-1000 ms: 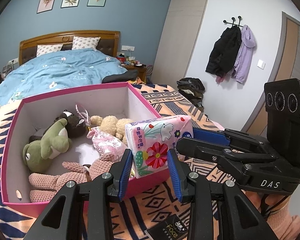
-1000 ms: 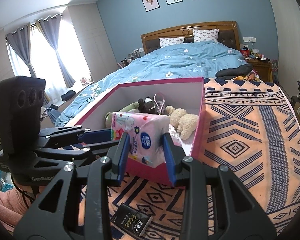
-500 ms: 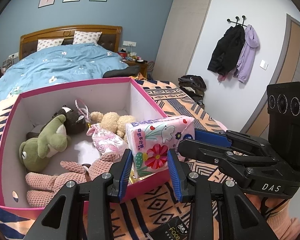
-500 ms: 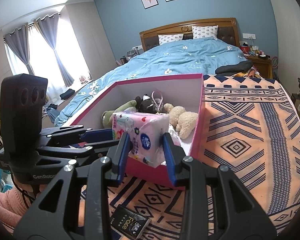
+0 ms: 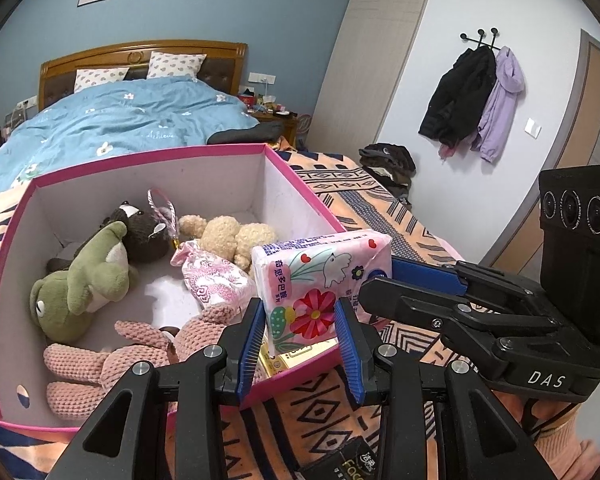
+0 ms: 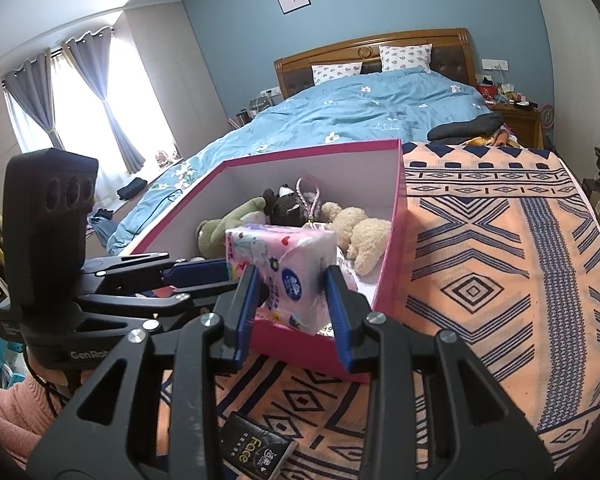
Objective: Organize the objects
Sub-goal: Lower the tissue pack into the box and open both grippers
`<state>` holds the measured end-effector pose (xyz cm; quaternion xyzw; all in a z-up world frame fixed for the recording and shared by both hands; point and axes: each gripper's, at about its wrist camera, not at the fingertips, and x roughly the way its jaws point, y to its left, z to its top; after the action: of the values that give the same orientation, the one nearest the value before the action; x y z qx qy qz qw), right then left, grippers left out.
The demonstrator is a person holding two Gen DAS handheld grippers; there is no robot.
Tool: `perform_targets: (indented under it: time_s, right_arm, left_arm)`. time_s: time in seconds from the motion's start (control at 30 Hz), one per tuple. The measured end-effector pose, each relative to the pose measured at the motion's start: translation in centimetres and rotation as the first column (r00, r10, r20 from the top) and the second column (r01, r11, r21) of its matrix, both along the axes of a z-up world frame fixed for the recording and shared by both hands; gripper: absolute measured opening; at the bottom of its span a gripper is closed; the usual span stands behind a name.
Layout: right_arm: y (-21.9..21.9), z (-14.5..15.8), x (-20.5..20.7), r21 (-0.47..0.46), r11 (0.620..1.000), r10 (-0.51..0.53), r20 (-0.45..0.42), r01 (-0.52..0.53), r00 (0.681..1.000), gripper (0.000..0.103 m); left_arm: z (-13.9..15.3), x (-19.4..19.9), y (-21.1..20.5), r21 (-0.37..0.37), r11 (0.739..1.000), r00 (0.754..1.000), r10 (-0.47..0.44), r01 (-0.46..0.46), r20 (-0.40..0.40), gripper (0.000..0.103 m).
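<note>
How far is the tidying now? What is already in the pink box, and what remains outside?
Done: the green frog, dark bear, beige bear, pink knitted toy and pink pouch lie in the pink box. In hand: both the left gripper and right gripper clamp the tissue pack over the box's near corner. Left: release it inside; the black packet lies on the blanket.
</note>
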<state>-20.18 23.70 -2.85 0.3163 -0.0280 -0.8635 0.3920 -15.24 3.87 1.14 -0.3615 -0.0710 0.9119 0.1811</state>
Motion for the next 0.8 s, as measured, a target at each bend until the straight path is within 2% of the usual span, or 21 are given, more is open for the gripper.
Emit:
perform_targets:
  time_s: [0.7,0.8]
  right_arm:
    - [-0.3,-0.8,-1.2,0.022,0.999,-0.026,0.037,0.025,0.999,0.037]
    - [-0.4,-1.0,-1.5,0.025,0.999,-0.033,0.052,0.032,0.998,0.04]
  left_arm:
    - [-1.3,-1.9,0.2,-0.001,1.0,0.998,-0.002,0.002,0.065,0.035]
    - [-1.7,-2.3,0.2,-0.006,1.0,0.997,0.002,-0.001,0.083,0.035]
